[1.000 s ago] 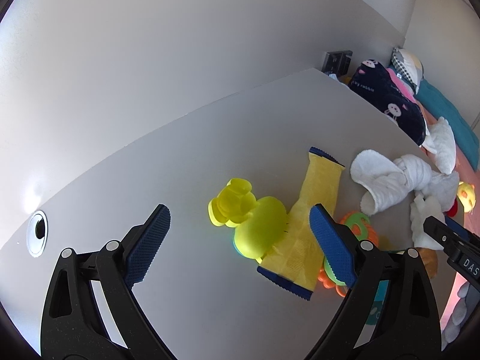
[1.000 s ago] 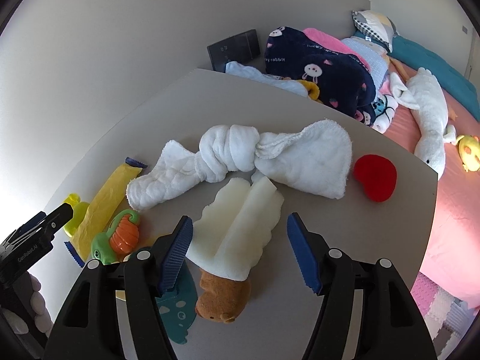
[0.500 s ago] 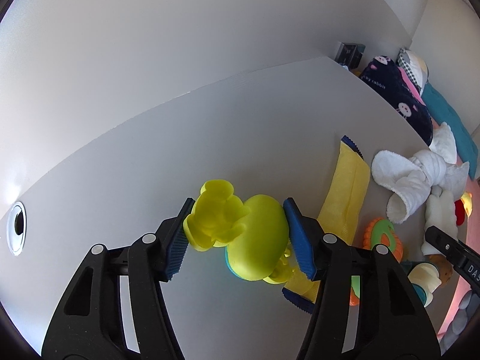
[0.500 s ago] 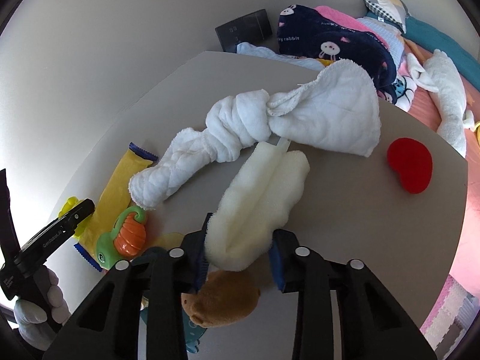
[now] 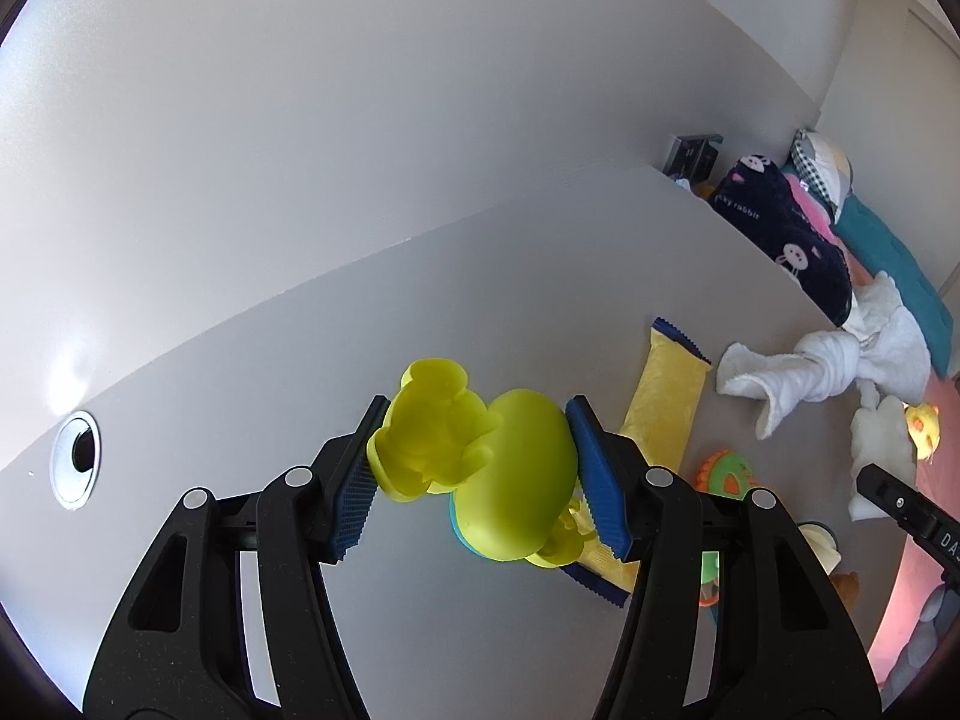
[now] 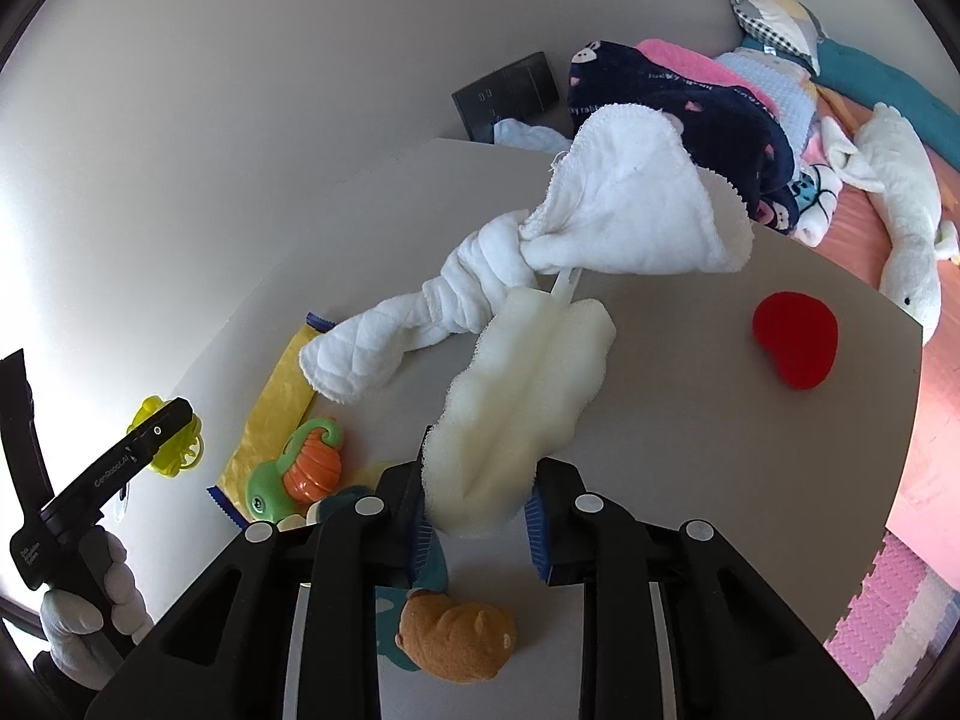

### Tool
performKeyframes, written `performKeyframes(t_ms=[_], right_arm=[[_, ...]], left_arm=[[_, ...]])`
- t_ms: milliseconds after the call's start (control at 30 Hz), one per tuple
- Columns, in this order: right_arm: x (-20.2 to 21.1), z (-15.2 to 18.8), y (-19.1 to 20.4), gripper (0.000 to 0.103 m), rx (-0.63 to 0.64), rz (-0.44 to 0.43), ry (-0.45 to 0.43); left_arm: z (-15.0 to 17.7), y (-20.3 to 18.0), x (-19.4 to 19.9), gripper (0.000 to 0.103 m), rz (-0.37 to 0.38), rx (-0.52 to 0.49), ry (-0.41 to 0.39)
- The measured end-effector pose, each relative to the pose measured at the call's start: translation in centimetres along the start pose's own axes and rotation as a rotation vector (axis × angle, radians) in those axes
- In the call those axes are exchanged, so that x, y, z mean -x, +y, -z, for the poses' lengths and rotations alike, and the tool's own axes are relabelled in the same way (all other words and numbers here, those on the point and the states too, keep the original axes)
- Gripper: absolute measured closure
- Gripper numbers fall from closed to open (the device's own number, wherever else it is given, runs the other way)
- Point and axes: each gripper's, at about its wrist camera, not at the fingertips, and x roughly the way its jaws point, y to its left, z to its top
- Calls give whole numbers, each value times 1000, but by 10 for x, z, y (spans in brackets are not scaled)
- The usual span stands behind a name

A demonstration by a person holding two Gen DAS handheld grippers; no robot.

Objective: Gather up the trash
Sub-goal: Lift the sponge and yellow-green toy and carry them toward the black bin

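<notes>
Currently, on the left wrist view, I am clamping the left gripper (image 5: 480, 471) on a yellow-green toy (image 5: 480, 468), blue pads pressing both of its sides, the toy lifted clear of the grey table (image 5: 420, 312). At 3 o'clock of it a yellow wrapper (image 5: 663, 396) is lying flat on the table; further toward 3 o'clock a knotted white cloth (image 5: 816, 369) is resting near the table edge. At 9 o'clock a round cable hole (image 5: 77, 459) is sitting in the tabletop.

On the right wrist view, I am squeezing the right gripper (image 6: 480, 516) on a cream sponge brush (image 6: 522, 402), its lower end pinched between the pads. The same knotted cloth (image 6: 540, 258) is touching its upper end at 12 o'clock. A red pad (image 6: 795, 348) is lying at 3 o'clock, well apart. A green-orange teether (image 6: 297, 471) is lying at 9 o'clock, a brown plush (image 6: 456, 636) at 6 o'clock beneath the fingers.
</notes>
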Motion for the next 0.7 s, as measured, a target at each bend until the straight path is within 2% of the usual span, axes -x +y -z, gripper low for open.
performKeyframes(t_ms=[400,700], right_arm=[[55,6,2,76,16,-38,-95],[93,19,-19,76,-4,-15,-141]], left_arm=[[1,-23,45,45,37,-36,-74],[9,-67,66,45,96,-92,-96]])
